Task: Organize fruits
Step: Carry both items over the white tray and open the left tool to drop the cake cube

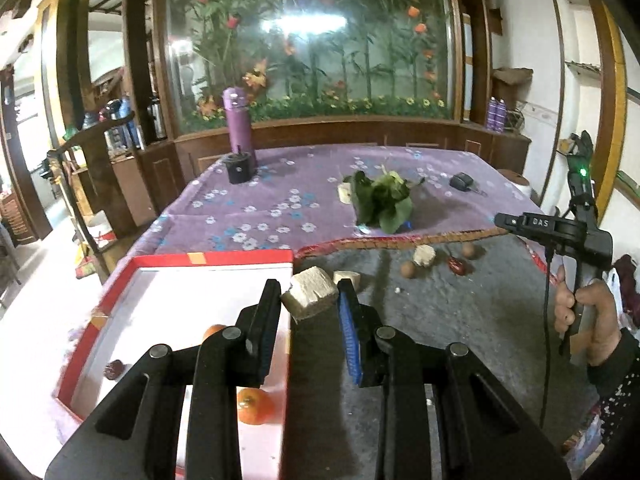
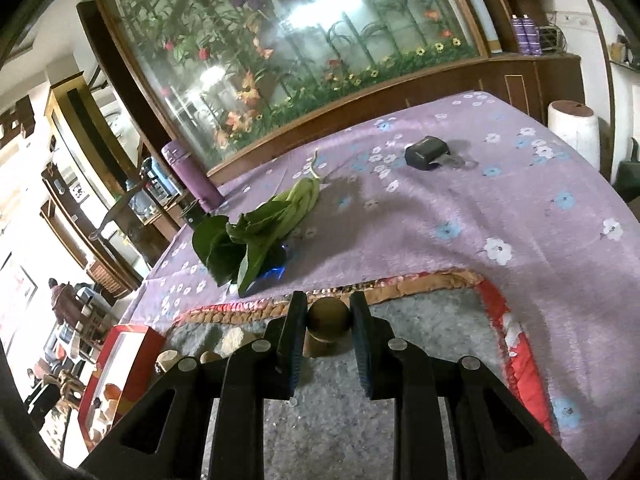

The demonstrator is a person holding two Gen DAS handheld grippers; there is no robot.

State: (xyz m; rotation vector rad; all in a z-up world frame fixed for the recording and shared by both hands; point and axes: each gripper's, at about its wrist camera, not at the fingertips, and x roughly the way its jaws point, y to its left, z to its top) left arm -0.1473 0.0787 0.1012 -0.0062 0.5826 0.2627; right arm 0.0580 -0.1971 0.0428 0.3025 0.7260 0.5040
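Observation:
My left gripper (image 1: 309, 288) is shut on a tilted beige wrapped block (image 1: 310, 298), held over the right edge of a red box (image 1: 120, 276) with a white inside. In the box lie two orange fruits (image 1: 254, 406) and a dark red date (image 1: 114, 369). My right gripper (image 2: 328, 300) is shut on a small round brown fruit (image 2: 329, 315) above the grey mat (image 2: 340, 420). In the left wrist view the right gripper (image 1: 506, 222) hangs at the right, held by a hand (image 1: 592, 320). Two brown fruits (image 1: 408, 269), a red date (image 1: 456, 266) and two beige blocks (image 1: 424, 255) lie on the mat.
Leafy greens (image 1: 380, 200) lie on the purple flowered cloth (image 1: 260, 208) behind the mat. A purple bottle (image 1: 239, 120) and a black cup (image 1: 239, 168) stand at the far left, a car key (image 2: 426, 153) at the far right. The red box (image 2: 136, 344) sits left of the mat.

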